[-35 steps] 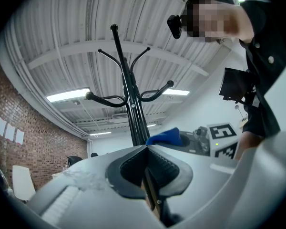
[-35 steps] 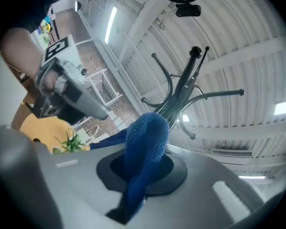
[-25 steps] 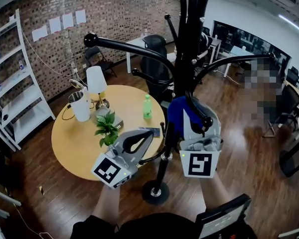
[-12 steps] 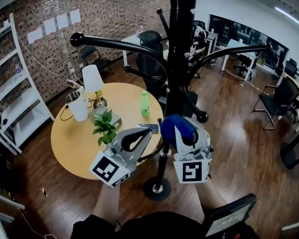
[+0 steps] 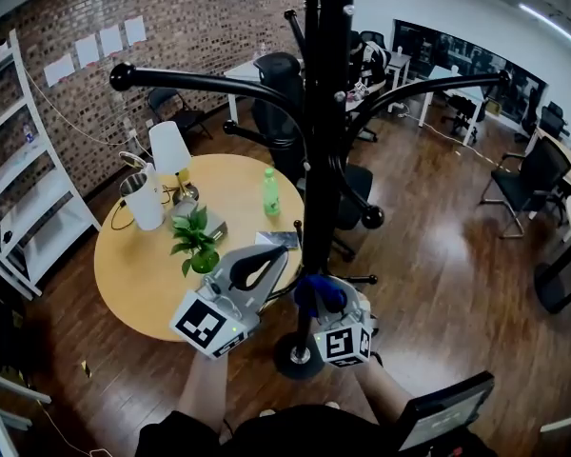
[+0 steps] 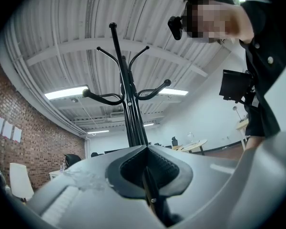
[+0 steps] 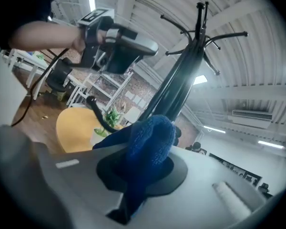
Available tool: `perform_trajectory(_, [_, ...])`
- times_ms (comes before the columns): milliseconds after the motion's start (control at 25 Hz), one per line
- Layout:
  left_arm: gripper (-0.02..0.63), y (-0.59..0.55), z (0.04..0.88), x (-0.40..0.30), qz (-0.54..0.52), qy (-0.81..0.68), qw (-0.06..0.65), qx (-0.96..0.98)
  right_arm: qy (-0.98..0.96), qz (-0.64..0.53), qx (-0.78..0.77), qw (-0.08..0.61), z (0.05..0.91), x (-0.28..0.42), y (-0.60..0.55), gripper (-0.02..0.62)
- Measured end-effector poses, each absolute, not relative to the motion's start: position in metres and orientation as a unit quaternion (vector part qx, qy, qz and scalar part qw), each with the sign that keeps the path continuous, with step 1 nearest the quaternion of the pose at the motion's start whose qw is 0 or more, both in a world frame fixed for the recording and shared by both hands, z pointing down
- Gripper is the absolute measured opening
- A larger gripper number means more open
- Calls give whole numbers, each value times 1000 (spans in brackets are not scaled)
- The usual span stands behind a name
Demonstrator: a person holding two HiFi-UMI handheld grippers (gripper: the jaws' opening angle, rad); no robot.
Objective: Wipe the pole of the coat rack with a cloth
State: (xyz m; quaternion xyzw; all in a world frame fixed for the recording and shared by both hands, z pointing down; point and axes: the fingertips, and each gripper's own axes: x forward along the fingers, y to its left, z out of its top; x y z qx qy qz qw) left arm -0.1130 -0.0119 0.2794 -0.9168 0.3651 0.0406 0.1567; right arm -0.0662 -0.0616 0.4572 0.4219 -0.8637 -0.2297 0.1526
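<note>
Blue cloth [image 7: 150, 142] clamped in right gripper [image 5: 331, 307], pole [image 5: 316, 160] top cut off

The coat rack [image 5: 321, 160] is cut off at the head view's top edge.

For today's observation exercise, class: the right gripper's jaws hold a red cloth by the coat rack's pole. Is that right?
No: the cloth is blue, not red, as the right gripper view shows. The right gripper does hold it by the pole.
</note>
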Motion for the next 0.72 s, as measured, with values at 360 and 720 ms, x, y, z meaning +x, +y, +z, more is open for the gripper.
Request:
perform_trajectory(360, [3,-9,281,-118,37,374,155,-914,-859,-220,424,184,480,-62,-64,21])
perform_trajectory(720, [3,-9,279,-118,41,373,159,-913,-832,-315,451,67,324,-72,-52,23])
